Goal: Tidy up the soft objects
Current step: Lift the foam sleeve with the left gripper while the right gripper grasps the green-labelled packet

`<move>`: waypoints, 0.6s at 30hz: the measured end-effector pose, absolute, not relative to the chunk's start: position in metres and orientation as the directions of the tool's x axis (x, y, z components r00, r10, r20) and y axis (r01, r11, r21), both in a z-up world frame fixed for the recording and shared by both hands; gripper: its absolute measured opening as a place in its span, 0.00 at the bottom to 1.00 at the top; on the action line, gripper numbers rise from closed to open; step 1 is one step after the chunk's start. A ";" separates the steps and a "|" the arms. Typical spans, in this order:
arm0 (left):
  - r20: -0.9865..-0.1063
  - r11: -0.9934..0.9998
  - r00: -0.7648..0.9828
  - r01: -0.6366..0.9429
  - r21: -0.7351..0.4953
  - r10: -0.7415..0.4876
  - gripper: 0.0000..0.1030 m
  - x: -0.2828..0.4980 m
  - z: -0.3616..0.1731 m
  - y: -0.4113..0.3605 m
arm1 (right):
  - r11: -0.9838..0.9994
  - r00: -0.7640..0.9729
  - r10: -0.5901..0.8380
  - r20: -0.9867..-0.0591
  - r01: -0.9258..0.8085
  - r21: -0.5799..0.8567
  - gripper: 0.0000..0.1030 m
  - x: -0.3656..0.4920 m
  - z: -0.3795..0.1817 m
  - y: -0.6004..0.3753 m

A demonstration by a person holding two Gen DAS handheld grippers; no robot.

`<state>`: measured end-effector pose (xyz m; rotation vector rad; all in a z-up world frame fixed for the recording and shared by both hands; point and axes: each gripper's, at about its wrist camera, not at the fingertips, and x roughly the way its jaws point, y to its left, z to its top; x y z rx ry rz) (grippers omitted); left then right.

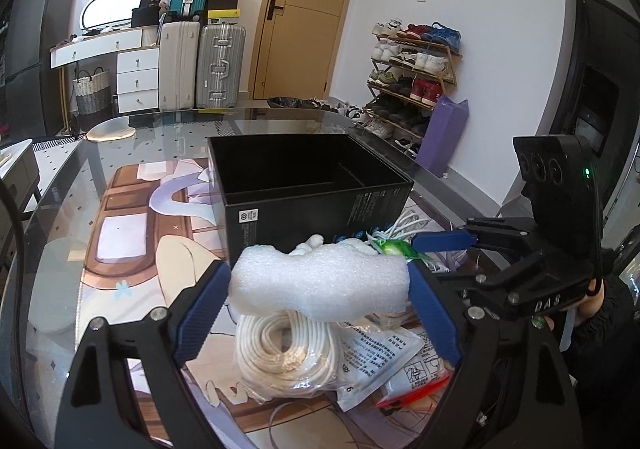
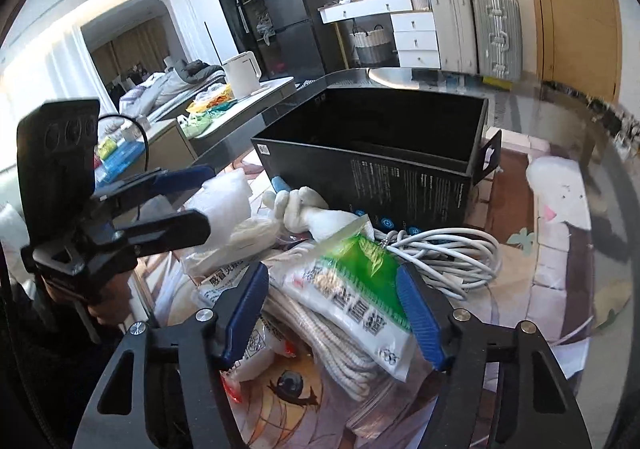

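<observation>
My left gripper (image 1: pixel 320 289) is shut on a white foam block (image 1: pixel 320 285), one blue pad pressed on each end, above a coil of white rope (image 1: pixel 288 349). The right wrist view shows the left gripper (image 2: pixel 240 185) and the foam block (image 2: pixel 224 201) at the left. My right gripper (image 2: pixel 332 293) points down at a green and white packet (image 2: pixel 352 289). The packet lies slanted between the open pads, at the right pad and just clear of the left one. An open black box (image 1: pixel 320 205) (image 2: pixel 360 177) stands behind the pile. A white glove (image 2: pixel 304 205) leans on it.
A white cable (image 2: pixel 448 257) lies coiled right of the packet. Printed sachets (image 1: pixel 384 353) and a red and white pack (image 1: pixel 412 385) lie under the foam. All rest on a picture mat (image 1: pixel 132 233) on a glass table. A hand (image 1: pixel 592 301) holds the right gripper.
</observation>
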<state>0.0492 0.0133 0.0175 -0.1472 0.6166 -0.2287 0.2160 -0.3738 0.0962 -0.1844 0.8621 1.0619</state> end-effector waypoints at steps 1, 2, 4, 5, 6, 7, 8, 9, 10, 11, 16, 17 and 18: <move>-0.555 0.964 0.792 0.168 -0.204 -0.255 0.86 0.049 0.017 0.013 | 0.507 0.203 0.682 -0.702 -0.824 0.254 0.67 0.218 0.096 -0.373; -0.554 0.964 0.792 0.168 -0.204 -0.255 0.86 0.049 0.017 0.013 | 0.509 0.202 0.679 -0.706 -0.823 0.253 0.67 0.219 0.095 -0.373; -0.554 0.965 0.793 0.167 -0.203 -0.254 0.86 0.048 0.017 0.013 | 0.518 0.205 0.675 -0.709 -0.816 0.257 0.68 0.222 0.095 -0.373; -0.553 0.965 0.793 0.168 -0.202 -0.254 0.86 0.048 0.017 0.014 | 0.525 0.206 0.673 -0.710 -0.810 0.262 0.72 0.222 0.095 -0.374; -0.553 0.965 0.793 0.168 -0.202 -0.254 0.86 0.048 0.017 0.014 | 0.531 0.209 0.669 -0.713 -0.806 0.262 0.75 0.223 0.094 -0.375; -0.554 0.965 0.793 0.169 -0.202 -0.255 0.86 0.047 0.017 0.014 | 0.536 0.214 0.666 -0.715 -0.803 0.260 0.80 0.224 0.094 -0.376; -0.555 0.965 0.792 0.170 -0.202 -0.256 0.86 0.047 0.017 0.014 | 0.543 0.218 0.664 -0.715 -0.798 0.261 0.82 0.225 0.093 -0.377; -0.555 0.965 0.792 0.170 -0.200 -0.255 0.86 0.047 0.016 0.014 | 0.546 0.211 0.665 -0.716 -0.792 0.274 0.83 0.226 0.091 -0.379; -0.555 0.965 0.792 0.170 -0.200 -0.255 0.86 0.047 0.016 0.014 | 0.546 0.201 0.669 -0.715 -0.786 0.290 0.84 0.229 0.089 -0.380; -0.555 0.964 0.791 0.172 -0.202 -0.257 0.86 0.047 0.016 0.014 | 0.547 0.190 0.673 -0.715 -0.779 0.308 0.85 0.231 0.087 -0.380; -0.555 0.965 0.792 0.171 -0.198 -0.255 0.86 0.045 0.016 0.014 | 0.550 0.172 0.679 -0.713 -0.762 0.340 0.89 0.236 0.081 -0.376; -0.556 0.965 0.791 0.171 -0.199 -0.255 0.86 0.045 0.016 0.013 | 0.551 0.170 0.680 -0.713 -0.760 0.344 0.90 0.237 0.080 -0.376; -0.557 0.965 0.791 0.171 -0.199 -0.255 0.86 0.045 0.017 0.012 | 0.550 0.164 0.683 -0.712 -0.757 0.354 0.90 0.238 0.079 -0.376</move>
